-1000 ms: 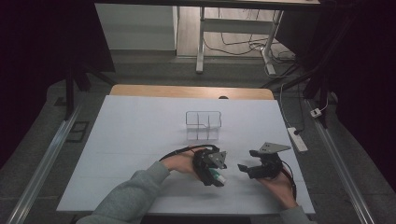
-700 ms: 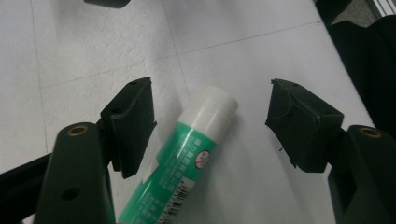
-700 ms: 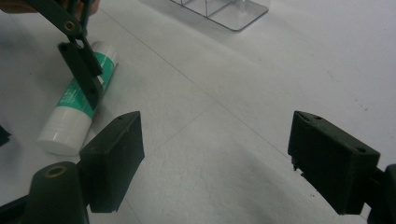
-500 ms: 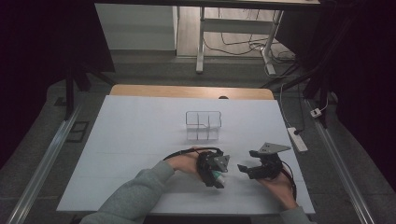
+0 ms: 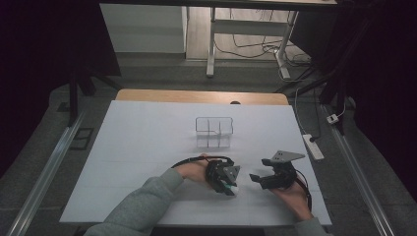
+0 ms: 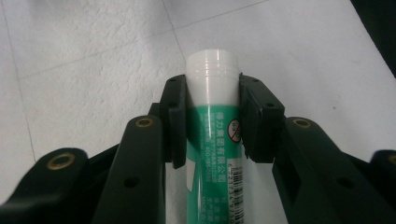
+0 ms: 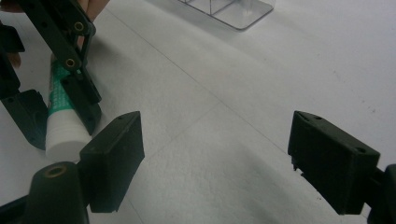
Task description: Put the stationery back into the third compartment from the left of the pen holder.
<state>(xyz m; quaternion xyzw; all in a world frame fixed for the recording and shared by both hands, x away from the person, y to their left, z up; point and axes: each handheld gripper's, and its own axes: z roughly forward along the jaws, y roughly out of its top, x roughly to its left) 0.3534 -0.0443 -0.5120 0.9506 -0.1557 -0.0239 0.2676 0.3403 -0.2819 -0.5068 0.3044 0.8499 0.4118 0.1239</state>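
Note:
A green and white glue stick [image 6: 212,93] lies on the white table, its white cap pointing away in the left gripper view. My left gripper [image 6: 214,119] has just been closing its jaws with the stick between them, and both pads now press on its sides. In the high view this gripper [image 5: 225,180] sits near the table's front edge with the white cap [image 5: 234,190] poking out. My right gripper [image 7: 224,154] stands open and empty just to its right [image 5: 256,179]. It looks at the glue stick [image 7: 63,128] from the cap end.
A clear plastic divided box [image 5: 214,132] stands mid-table, beyond both grippers, and shows at the top of the right gripper view [image 7: 229,9]. The white table top [image 5: 142,142] stretches left and back. A power strip [image 5: 312,146] lies on the floor at the right.
The left gripper's jaws look drawn in closer around the glue stick. Both hands stay about where they were.

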